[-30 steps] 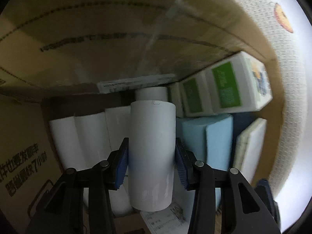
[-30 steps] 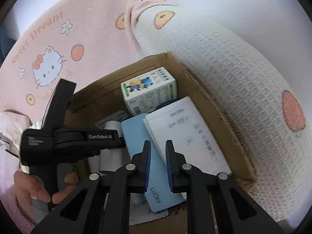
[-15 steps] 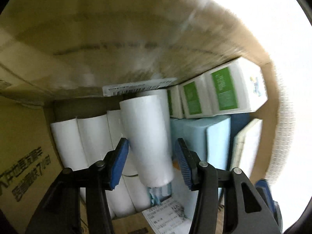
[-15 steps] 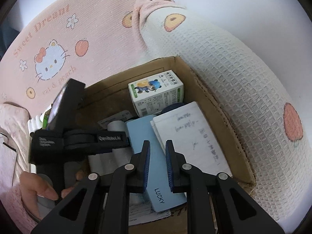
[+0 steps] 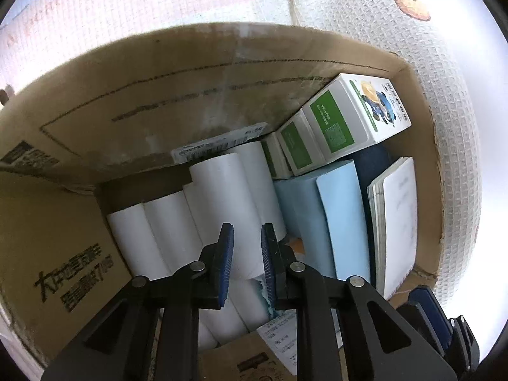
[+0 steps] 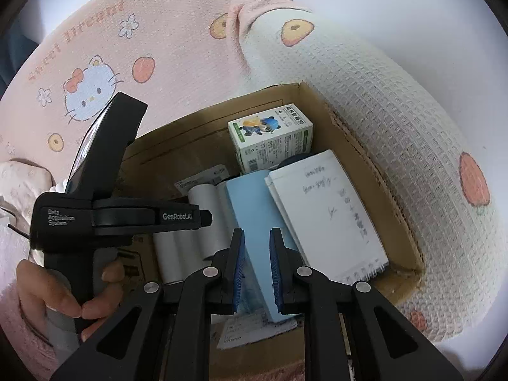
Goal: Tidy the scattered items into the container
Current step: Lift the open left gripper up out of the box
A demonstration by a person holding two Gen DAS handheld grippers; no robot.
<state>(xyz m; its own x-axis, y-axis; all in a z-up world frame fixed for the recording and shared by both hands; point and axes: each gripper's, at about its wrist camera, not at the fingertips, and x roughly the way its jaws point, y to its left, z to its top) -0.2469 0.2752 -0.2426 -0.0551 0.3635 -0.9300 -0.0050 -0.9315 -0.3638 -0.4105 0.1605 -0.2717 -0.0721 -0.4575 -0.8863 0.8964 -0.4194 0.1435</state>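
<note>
A cardboard box [image 5: 165,73] holds several white paper rolls [image 5: 228,190], green-and-white cartons [image 5: 349,117], a light blue book [image 5: 339,216] and a white notebook [image 5: 397,222]. My left gripper [image 5: 247,266] hangs above the rolls with its jaws nearly together and nothing between them. My right gripper [image 6: 256,270] is above the box's near side, jaws close together and empty, over the light blue book [image 6: 254,216]. In the right wrist view the box [image 6: 381,190] also shows the rolls [image 6: 203,219], a carton [image 6: 273,136], the notebook [image 6: 330,209] and the left gripper's body [image 6: 104,209].
The box sits on a pink cartoon-print blanket [image 6: 95,47] beside a white waffle-weave cushion [image 6: 397,101]. A hand [image 6: 66,295] grips the left tool's handle. A paper label [image 6: 250,330] lies at the box's near edge.
The left gripper let go of the white roll, which now lies on the other rolls. It drew back and up, and its jaws closed. The right gripper has barely moved.
</note>
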